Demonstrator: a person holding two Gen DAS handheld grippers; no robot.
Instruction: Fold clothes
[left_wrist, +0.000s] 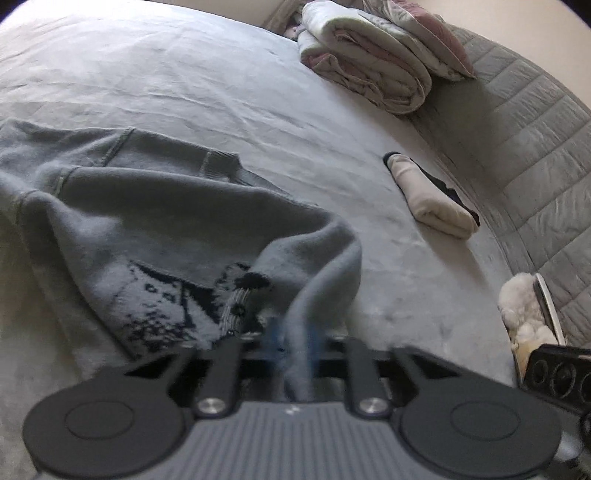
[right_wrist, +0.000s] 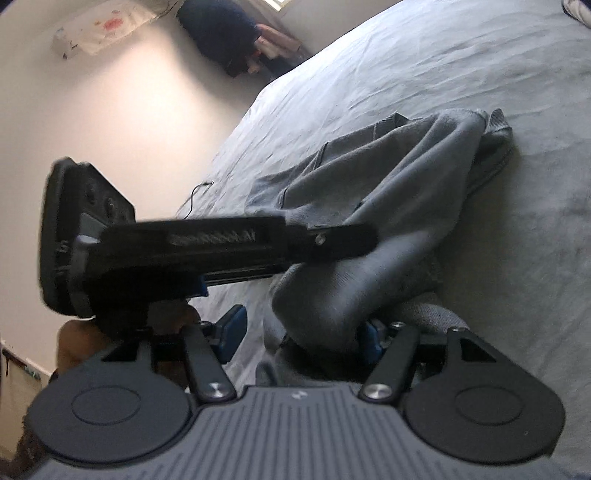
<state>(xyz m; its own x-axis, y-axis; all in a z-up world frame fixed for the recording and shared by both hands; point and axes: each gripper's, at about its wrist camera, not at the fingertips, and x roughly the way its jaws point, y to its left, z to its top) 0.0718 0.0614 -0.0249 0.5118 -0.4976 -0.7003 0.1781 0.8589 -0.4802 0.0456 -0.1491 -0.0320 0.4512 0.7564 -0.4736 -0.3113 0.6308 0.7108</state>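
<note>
Nearest, the left gripper (left_wrist: 293, 343) is clenched on a raised fold of the grey sweater (left_wrist: 147, 206), which lies on the bed (left_wrist: 221, 92). The right gripper (right_wrist: 301, 332) gapes apart around sweater cloth, the other gripper's body crossing its view. Far right sit a cream roll (left_wrist: 428, 195) and folded quilts (left_wrist: 369, 62).

Grey sweater (right_wrist: 406, 206) on bed (right_wrist: 480, 92); right hand-held gripper (right_wrist: 299, 332) open

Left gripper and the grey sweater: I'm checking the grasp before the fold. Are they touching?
Touching. The left wrist view shows the left gripper shut on a bunched fold of the sweater, with the cloth running between its blue pads.
</note>
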